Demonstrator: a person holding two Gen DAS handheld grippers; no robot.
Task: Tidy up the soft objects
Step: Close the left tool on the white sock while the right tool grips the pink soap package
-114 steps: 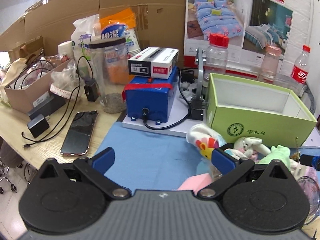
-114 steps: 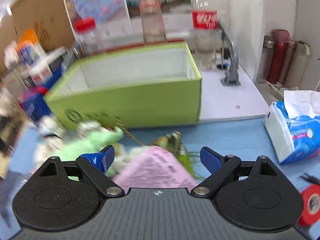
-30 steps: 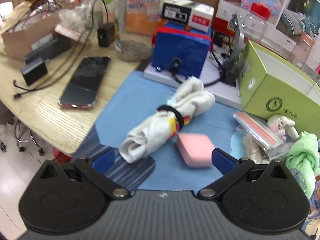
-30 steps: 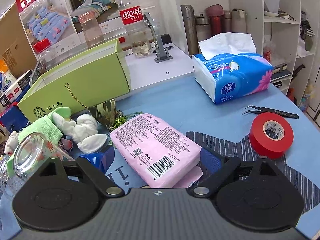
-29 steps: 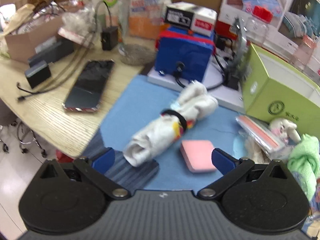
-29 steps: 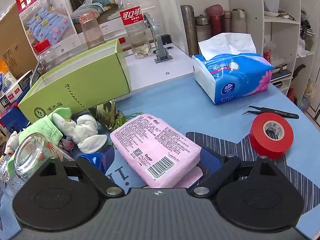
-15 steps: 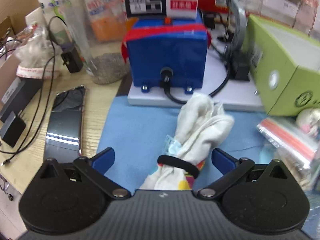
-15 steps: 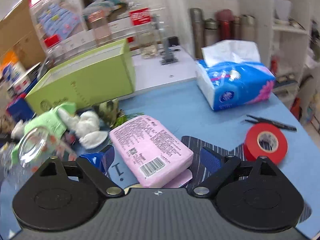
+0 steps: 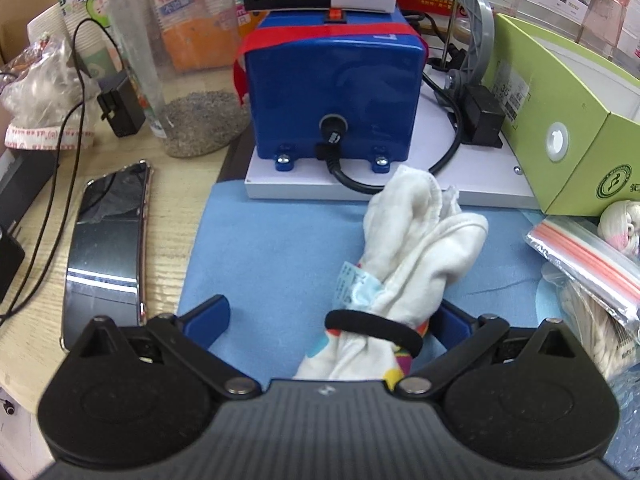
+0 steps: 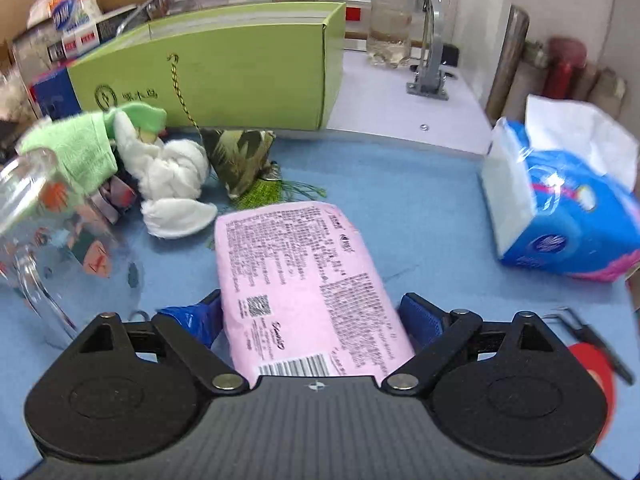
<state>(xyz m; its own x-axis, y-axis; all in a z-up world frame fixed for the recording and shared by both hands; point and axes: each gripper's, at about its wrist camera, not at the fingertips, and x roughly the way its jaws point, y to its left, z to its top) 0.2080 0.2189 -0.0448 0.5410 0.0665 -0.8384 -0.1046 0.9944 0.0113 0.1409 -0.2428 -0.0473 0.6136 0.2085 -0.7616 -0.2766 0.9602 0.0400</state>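
Observation:
A rolled white cloth bundle [image 9: 416, 248] with a black band [image 9: 372, 326] lies on the blue mat [image 9: 272, 248]. My left gripper [image 9: 330, 320] is open around its near end, and the bundle sits close to the right finger. In the right wrist view, a soft pink pack [image 10: 304, 272] lies flat between the fingers of my open right gripper [image 10: 310, 314]. Both fingers flank it closely. A green towel [image 10: 72, 144] and a knotted white cloth [image 10: 176, 176] lie in front of the open green box [image 10: 240, 80], whose end wall [image 9: 576, 152] also shows in the left wrist view.
A blue machine [image 9: 332, 92] on a white base stands just beyond the bundle. A phone [image 9: 108, 248] lies on the wooden table to the left and a zip bag [image 9: 584, 256] to the right. A glass cup [image 10: 48, 240], tissue pack [image 10: 560, 208], red tape [image 10: 596, 364] and tweezers [image 10: 592, 332] surround the pink pack.
My left gripper has moved forward and down, bringing the bundle's banded end between its fingers; the small pink block left view. My right gripper has advanced over the pink pack, now straddling it.

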